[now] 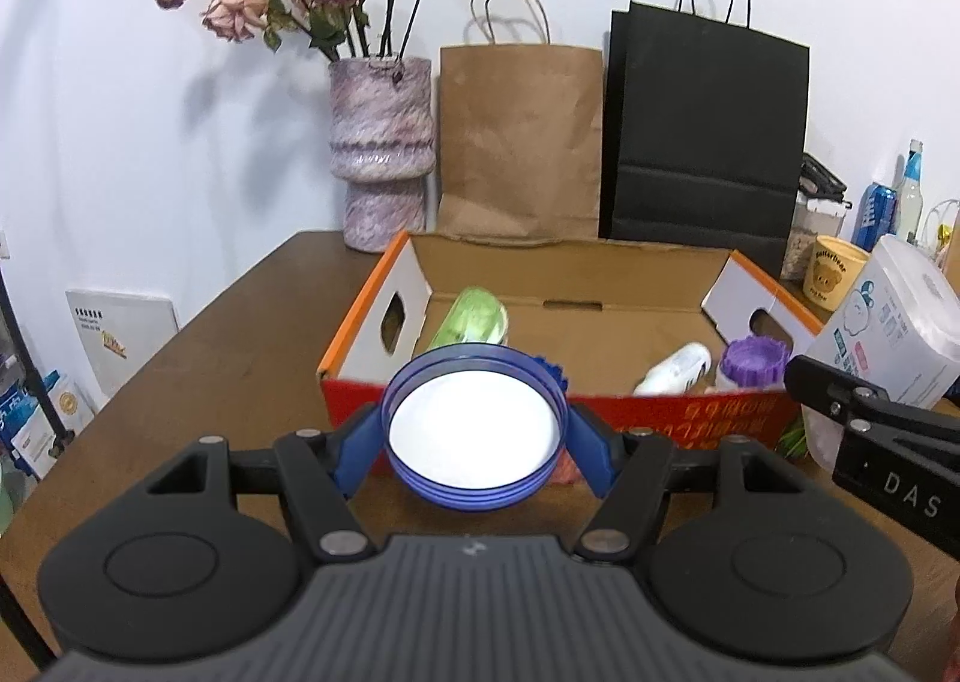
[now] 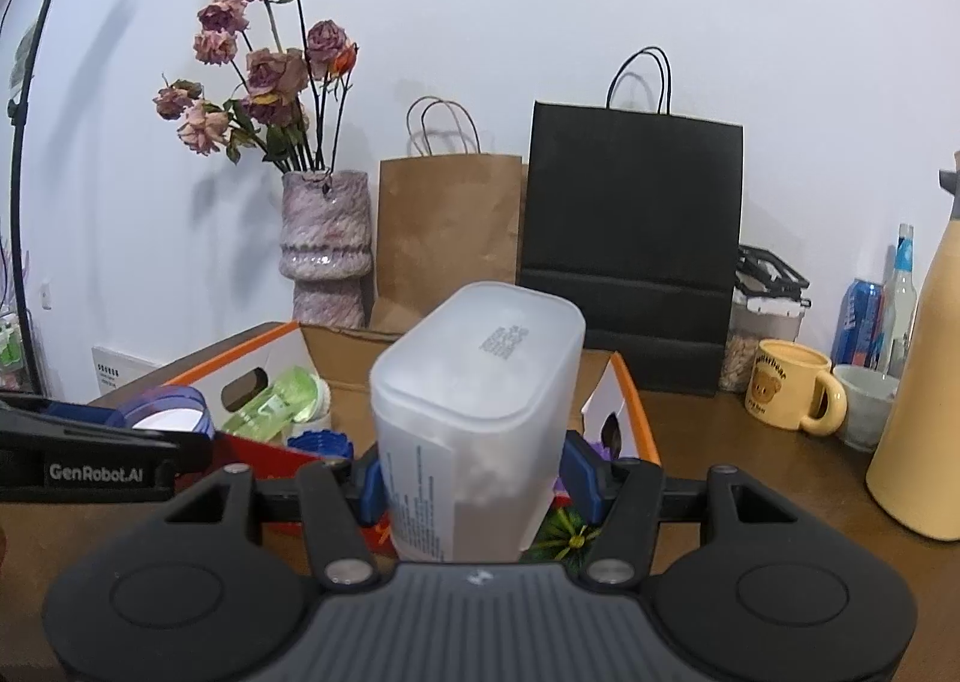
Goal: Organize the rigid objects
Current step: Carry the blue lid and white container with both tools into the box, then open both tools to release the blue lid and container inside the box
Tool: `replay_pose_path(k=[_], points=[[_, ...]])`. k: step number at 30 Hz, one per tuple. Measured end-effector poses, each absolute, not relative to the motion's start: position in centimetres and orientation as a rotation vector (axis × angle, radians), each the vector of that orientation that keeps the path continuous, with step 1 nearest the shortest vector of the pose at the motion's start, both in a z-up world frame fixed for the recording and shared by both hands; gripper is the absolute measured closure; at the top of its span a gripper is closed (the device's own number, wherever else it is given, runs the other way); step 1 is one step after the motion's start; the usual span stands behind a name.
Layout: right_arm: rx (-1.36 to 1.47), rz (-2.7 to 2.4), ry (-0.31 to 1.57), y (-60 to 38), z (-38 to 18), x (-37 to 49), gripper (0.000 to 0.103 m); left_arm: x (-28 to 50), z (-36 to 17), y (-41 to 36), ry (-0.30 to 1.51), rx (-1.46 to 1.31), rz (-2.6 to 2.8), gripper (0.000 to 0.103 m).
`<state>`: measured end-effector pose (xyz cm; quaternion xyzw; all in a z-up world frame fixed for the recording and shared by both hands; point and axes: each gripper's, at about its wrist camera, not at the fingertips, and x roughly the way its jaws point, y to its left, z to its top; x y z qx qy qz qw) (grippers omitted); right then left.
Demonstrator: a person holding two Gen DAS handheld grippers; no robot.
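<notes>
1. Brown wooden bench (image 1: 228, 322) against a white wall; dried roses in a mottled vase (image 1: 383, 154), a brown paper bag (image 1: 521, 142) and a black paper bag (image 1: 705, 124) lined up at the back.
2. Open cardboard box (image 1: 564, 286) at centre frame, orange-edged flaps raised, red front wall facing the cameras.
3. Inside the box: green bottle (image 1: 477, 316) lying at rear left, white bottle (image 1: 675, 367) on its side at right, purple-lidded jar (image 1: 753, 364) beside it, something blue and ridged at the front wall, not identifiable.
4. Left gripper (image 1: 477, 442): jaws pinching a blue jar (image 1: 477, 430) by its sides, base towards the lens, held just short of the box's front wall.
5. Right gripper (image 2: 477, 484): jaws clamped on a frosted tub (image 2: 480, 418), upright, long axis vertical, in front of the box's right half.
6. Judged: both loads lie short of the box, which sits straight ahead; carrying forward over the front wall looks next.
7. Lower right of the right view: yellow bear mug (image 2: 792, 388), cream flask (image 2: 924, 382).
</notes>
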<state>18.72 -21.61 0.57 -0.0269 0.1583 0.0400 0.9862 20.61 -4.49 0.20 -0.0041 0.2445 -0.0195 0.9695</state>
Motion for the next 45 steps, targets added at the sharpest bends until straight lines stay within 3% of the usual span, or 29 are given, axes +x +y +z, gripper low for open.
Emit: replay_pose_path(k=[19, 45], points=[[-0.051, 0.069, 0.252, -21.8, 2.7, 22.3, 0.047, 24.4, 3.2, -6.4, 0.405, -0.033, -0.018, 0.035], [-0.029, 0.076, 0.291, -22.4, 1.5, 28.8, 0.047, 31.3, 2.6, -6.3, 0.414, -0.070, 0.011, 0.035]])
